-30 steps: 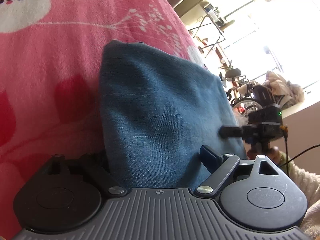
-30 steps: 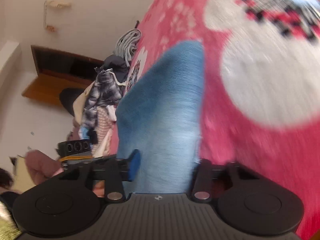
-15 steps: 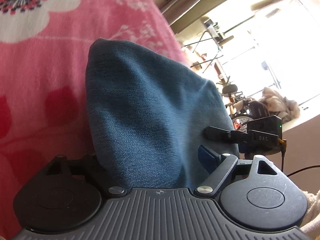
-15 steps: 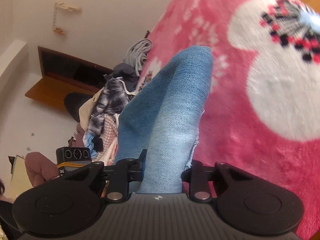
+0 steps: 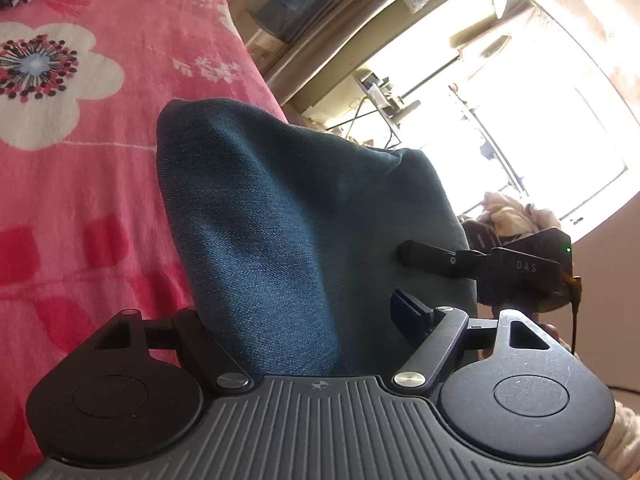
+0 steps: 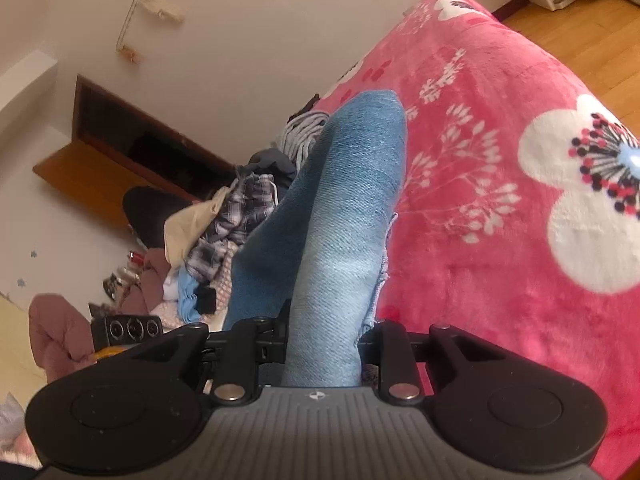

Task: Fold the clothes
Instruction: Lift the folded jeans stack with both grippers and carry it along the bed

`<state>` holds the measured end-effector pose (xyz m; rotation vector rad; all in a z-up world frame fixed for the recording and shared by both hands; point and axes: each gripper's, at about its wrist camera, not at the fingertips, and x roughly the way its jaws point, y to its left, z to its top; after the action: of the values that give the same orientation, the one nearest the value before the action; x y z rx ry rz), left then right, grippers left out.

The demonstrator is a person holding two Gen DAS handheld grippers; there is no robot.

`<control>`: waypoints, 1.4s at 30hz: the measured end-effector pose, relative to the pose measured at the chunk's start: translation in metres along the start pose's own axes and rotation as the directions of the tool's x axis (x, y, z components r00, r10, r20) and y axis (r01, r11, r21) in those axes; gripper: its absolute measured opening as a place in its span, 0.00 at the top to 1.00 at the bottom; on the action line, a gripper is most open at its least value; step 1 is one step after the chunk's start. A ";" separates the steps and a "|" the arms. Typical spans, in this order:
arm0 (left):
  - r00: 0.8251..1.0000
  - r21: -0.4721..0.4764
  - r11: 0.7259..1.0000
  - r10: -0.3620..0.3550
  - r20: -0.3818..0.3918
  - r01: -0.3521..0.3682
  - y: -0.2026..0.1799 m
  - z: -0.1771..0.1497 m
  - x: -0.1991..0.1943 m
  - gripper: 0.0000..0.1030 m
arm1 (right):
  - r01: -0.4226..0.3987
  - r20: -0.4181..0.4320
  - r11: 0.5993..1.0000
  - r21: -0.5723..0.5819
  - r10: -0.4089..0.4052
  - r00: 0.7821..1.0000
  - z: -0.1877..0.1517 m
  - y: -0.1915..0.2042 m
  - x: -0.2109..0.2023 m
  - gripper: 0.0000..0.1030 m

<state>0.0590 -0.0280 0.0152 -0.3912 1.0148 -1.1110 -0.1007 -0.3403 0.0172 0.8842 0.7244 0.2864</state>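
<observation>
A pair of blue jeans (image 5: 280, 220) rises in a thick fold over the pink flowered blanket (image 5: 80, 184). My left gripper (image 5: 298, 316) stands wide open; the denim fills the space between its fingers and hides the left fingertip. Its blue right pad (image 5: 408, 312) shows beside the cloth. The right gripper (image 5: 480, 260) appears at the right of that view, one finger touching the denim. In the right wrist view my right gripper (image 6: 324, 332) is shut on a paler fold of the jeans (image 6: 352, 200), which stretches away over the blanket (image 6: 500, 200).
A pile of mixed clothes (image 6: 224, 232) lies at the far side of the bed, near a wall and a dark wooden shelf (image 6: 120, 152). Wooden floor (image 6: 580, 28) runs past the bed's edge. A bright window (image 5: 540, 100) and clutter are behind the jeans.
The right gripper's fingers have drawn together onto the denim. Both grippers and the jeans have risen, so more of the room shows. The left gripper's fingers keep the same wide spread.
</observation>
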 end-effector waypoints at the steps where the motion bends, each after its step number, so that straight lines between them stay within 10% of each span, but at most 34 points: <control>1: 1.000 0.003 1.000 -0.004 0.004 0.004 -0.003 0.001 -0.004 0.25 | -0.002 0.014 1.000 0.014 0.002 1.000 -0.003 0.003 -0.002 0.75; 23: 0.981 0.245 0.968 0.007 0.194 -0.056 -0.137 0.097 -0.123 0.29 | 0.074 0.230 0.956 -0.283 -0.007 0.973 0.063 0.242 -0.087 0.75; 34: 0.954 0.111 0.958 0.241 0.179 -0.263 -0.041 0.196 -0.069 0.28 | -0.125 0.109 0.959 -0.255 0.157 0.982 0.175 0.177 0.047 0.75; 42: 0.974 0.122 0.970 0.198 0.111 -0.211 0.039 0.246 0.016 0.29 | -0.130 0.087 0.982 -0.140 0.143 0.986 0.244 0.091 0.135 0.75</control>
<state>0.2861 -0.0764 0.1075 -0.2253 0.8682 -0.9576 0.1692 -0.3616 0.1296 0.8148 0.5491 0.4069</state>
